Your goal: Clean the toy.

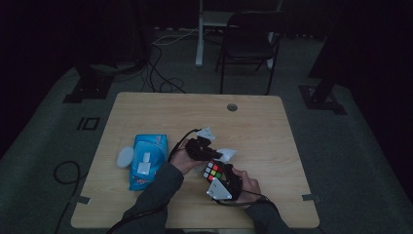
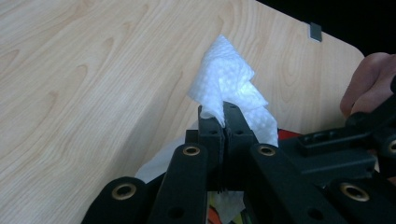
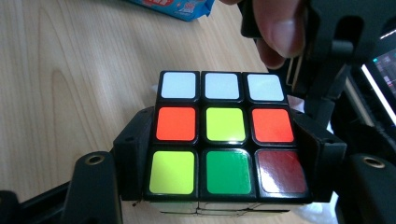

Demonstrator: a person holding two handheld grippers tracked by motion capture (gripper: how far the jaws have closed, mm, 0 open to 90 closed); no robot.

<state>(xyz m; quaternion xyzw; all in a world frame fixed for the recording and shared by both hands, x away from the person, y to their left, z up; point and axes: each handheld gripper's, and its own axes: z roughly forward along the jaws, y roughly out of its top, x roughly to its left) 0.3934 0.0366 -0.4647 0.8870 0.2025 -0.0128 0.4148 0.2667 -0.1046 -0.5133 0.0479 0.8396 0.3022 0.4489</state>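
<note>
Currently one puzzle cube (image 3: pixel 224 135) sits clamped between the right gripper (image 3: pixel 224 154) jaws, above the table (image 1: pixel 272 126) near its front edge. Left gripper (image 2: pixel 223 122) jaws are pinched together on one white tissue (image 2: pixel 229 81) just beside the cube. One blue wipes pack (image 1: pixel 146 158) lies toward the left edge.

A high camera looks forward and down on the pale wooden table (image 1: pixel 272 126), whose top both close, low gripper cameras share.
</note>
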